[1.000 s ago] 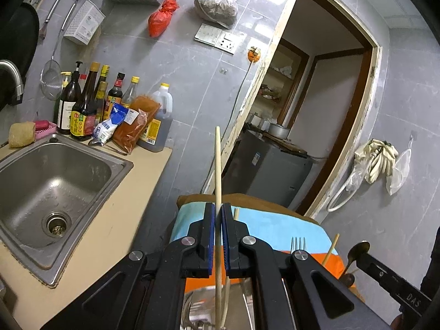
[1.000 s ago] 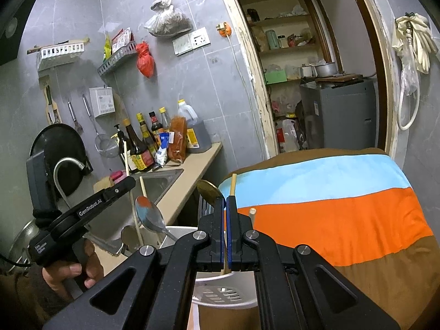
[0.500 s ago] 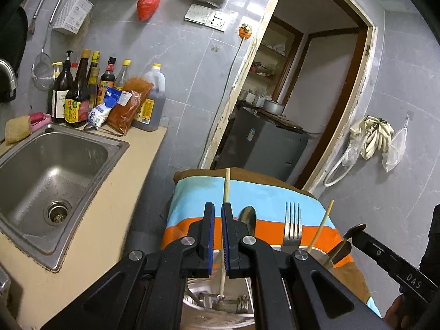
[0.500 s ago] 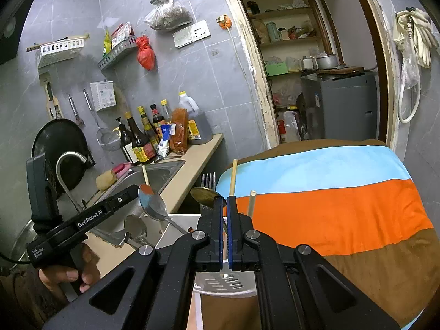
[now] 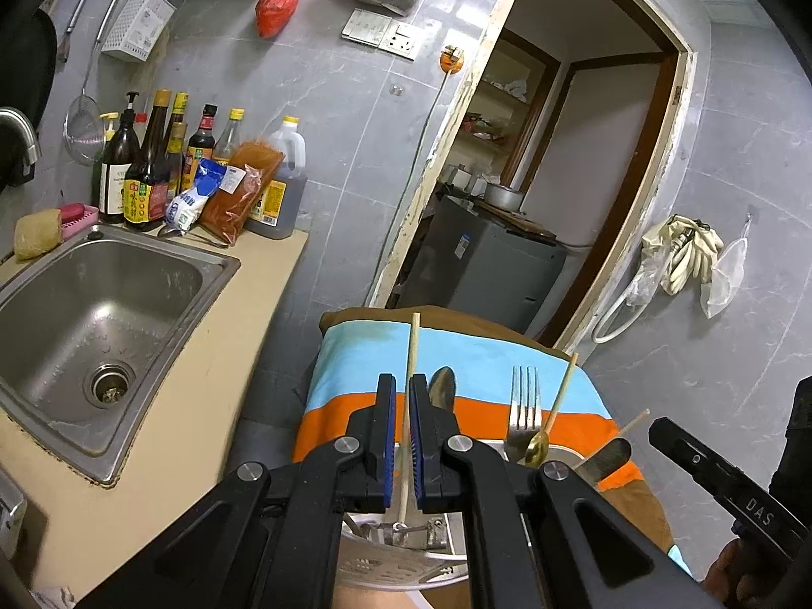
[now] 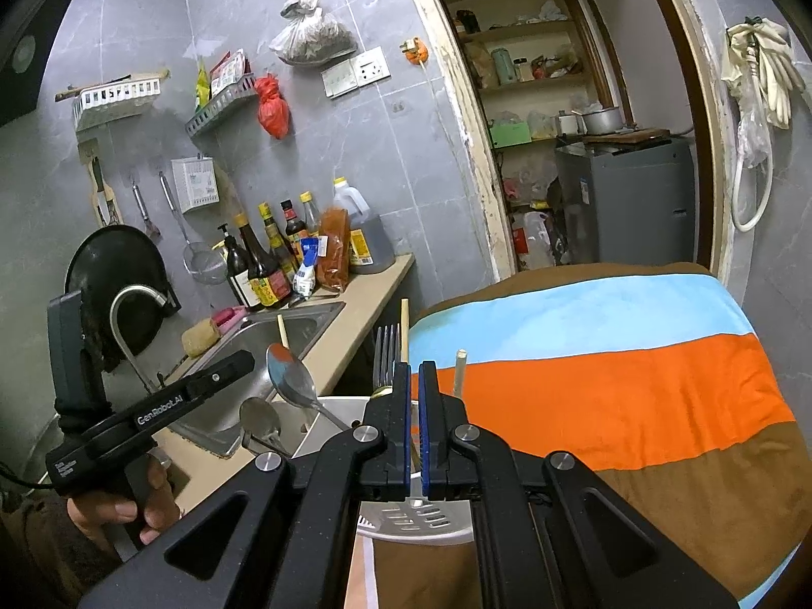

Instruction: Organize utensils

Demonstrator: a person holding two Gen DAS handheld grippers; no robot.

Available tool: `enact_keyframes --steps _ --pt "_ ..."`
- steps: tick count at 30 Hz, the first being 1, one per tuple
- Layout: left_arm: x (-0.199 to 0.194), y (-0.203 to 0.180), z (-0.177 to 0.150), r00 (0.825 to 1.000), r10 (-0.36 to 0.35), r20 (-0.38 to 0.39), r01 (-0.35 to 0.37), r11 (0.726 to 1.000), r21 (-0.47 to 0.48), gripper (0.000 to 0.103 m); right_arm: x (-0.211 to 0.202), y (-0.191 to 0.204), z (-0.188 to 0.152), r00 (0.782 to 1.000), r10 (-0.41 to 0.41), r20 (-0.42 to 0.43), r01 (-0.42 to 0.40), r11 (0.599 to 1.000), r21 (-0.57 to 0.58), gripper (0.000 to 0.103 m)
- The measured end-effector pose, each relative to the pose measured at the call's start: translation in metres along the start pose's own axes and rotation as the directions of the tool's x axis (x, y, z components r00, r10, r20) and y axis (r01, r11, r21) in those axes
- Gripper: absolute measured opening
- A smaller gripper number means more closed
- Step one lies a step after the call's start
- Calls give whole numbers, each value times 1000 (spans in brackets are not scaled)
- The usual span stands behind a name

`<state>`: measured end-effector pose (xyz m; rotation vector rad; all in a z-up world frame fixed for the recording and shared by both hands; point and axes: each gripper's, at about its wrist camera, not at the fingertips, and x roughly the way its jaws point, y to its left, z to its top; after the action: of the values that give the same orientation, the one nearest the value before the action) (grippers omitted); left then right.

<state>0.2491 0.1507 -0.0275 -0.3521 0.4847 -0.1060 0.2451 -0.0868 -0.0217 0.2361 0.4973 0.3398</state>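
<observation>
My left gripper (image 5: 399, 380) is shut with only a thin slit between its blue pads. A pale wooden chopstick (image 5: 412, 345) shows through that slit, its foot down in the utensil holder (image 5: 396, 566). From the right wrist view this chopstick (image 6: 280, 327) stands just past the left gripper's tip (image 6: 246, 360), behind a steel spoon (image 6: 292, 380). A fork (image 5: 525, 401), a gold spoon (image 5: 538, 444) and other chopsticks (image 5: 563, 385) also stand in the holder (image 6: 416, 517). My right gripper (image 6: 414, 368) hangs shut and empty above it.
The holder sits at the near edge of a blue, orange and brown striped cloth (image 6: 609, 380). A steel sink (image 5: 101, 314) is set in the beige counter to the left, with sauce bottles (image 5: 147, 177) at the wall. A doorway opens behind.
The chopstick stuck up high through the left gripper's pads a second ago. It has dropped lower and now stands farther off in the holder. The right gripper has hardly moved.
</observation>
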Motion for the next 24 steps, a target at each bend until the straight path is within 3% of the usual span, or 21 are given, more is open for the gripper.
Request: enact_keyframes --steps 4,6,7,13,15,19,24 --pt "-4 -3 0 1000 -4 -3 4 1000 13 9 -5 -2 1 1000 -15 7 15 1000 5 5" --pt "-6 -5 1 1000 -5 -5 5 1000 17 10 -10 -4 2 1000 -25 20 25 1000 5 23" --pt "-8 -5 1 1000 -5 -6 5 1000 21 11 -12 -4 2 999 -27 28 27 1000 6 37" --pt "-18 -11 0 1000 -17 -10 17 999 39 23 -28 -4 4 996 -75 57 75 997 -4 41" --pt "-21 -12 -1 1000 -25 -12 25 999 43 27 -36 -4 4 993 -101 67 102 995 -7 47" --pt "-30 -16 -3 999 -40 -5 41 997 59 50 -53 -8 5 984 -145 103 146 989 -10 59" --pt "-43 -24 -4 999 -50 17 49 996 74 70 -74 -18 7 975 -181 126 184 983 -13 77"
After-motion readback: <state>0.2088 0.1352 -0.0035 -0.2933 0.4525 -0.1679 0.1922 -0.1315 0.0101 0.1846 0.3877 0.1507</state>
